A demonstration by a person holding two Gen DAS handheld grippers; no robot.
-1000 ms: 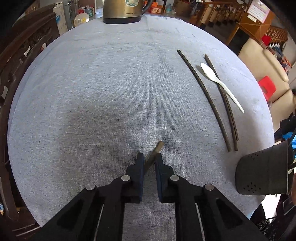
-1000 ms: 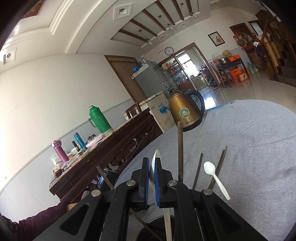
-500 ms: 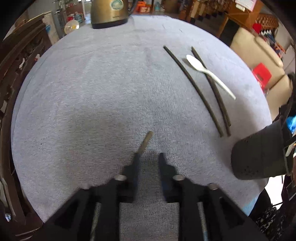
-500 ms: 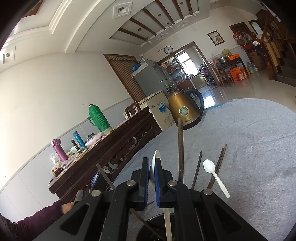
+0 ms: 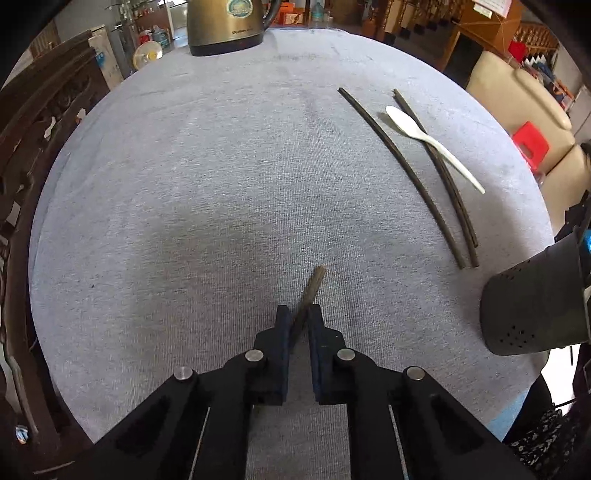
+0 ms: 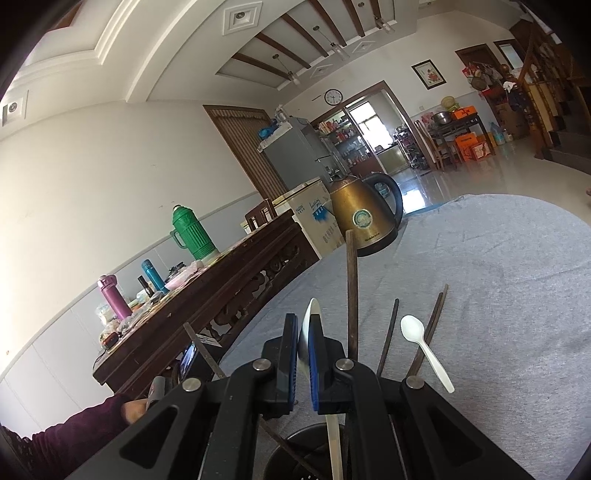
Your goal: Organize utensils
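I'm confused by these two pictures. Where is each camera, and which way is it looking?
Left wrist: sits on the left gripper, looking down at the grey tablecloth; its fingers pinch a brown chopstick.
Right wrist: sits on the right gripper, looking across the room; it grips a white spoon.
Both show the gold kettle, another white plastic spoon and the black holder.

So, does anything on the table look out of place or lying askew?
Yes: the white plastic spoon lies crosswise over one of the dark chopsticks on the grey tablecloth, outside the black utensil holder. Nothing looks spilled or broken.
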